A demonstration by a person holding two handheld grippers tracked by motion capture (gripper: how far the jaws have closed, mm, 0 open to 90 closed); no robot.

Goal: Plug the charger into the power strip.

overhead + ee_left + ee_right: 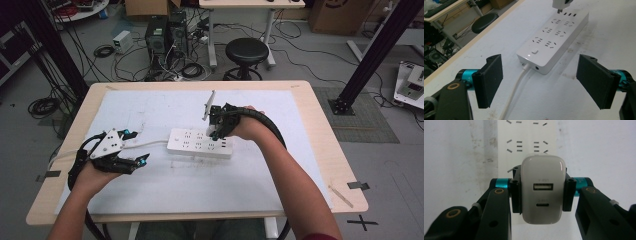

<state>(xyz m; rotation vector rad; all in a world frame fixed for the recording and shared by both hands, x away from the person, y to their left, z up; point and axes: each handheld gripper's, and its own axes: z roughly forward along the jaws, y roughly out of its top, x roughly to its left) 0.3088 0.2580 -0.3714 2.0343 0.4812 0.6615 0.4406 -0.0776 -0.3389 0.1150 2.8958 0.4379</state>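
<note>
Left gripper (539, 82) hovers near the table's (320, 150) left side, its jaws spread wide apart and holding nothing. Farther in, at the middle, the right gripper (541, 192) is clamped on a white USB charger (542, 190) just over the white power strip's (200, 142) right end.

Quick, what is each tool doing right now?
Left tool: open, holding nothing.
Right tool: closed on the white charger, above the power strip.
</note>
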